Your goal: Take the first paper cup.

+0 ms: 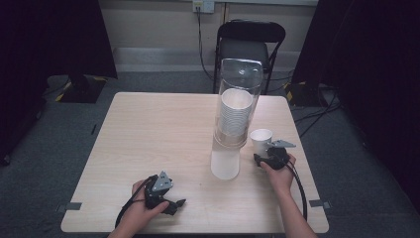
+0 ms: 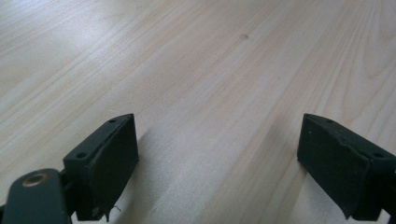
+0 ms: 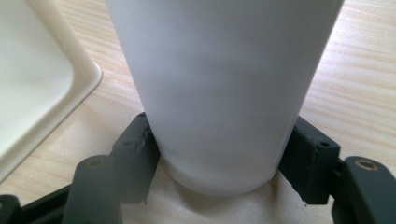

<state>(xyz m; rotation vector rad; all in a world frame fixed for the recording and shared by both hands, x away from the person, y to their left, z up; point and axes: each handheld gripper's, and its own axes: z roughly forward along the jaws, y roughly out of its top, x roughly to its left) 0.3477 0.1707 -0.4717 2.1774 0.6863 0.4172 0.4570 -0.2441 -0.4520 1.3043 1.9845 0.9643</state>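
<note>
Right gripper [image 1: 263, 157], at the right of centre in the high view, is grasping a white paper cup [image 1: 261, 140] near its base; in the right gripper view the fingers [image 3: 140, 158] are pressing both sides of the cup [image 3: 224, 93], which is standing upright on the worktop [image 1: 158, 134]. Just to its left in the high view, a tall clear cup dispenser [image 1: 233, 119] is holding a stack of cups. Left gripper [image 1: 179, 204], at lower centre-left, is resting released, its fingers [image 2: 109, 163] spread wide over bare worktop [image 2: 210, 70].
</note>
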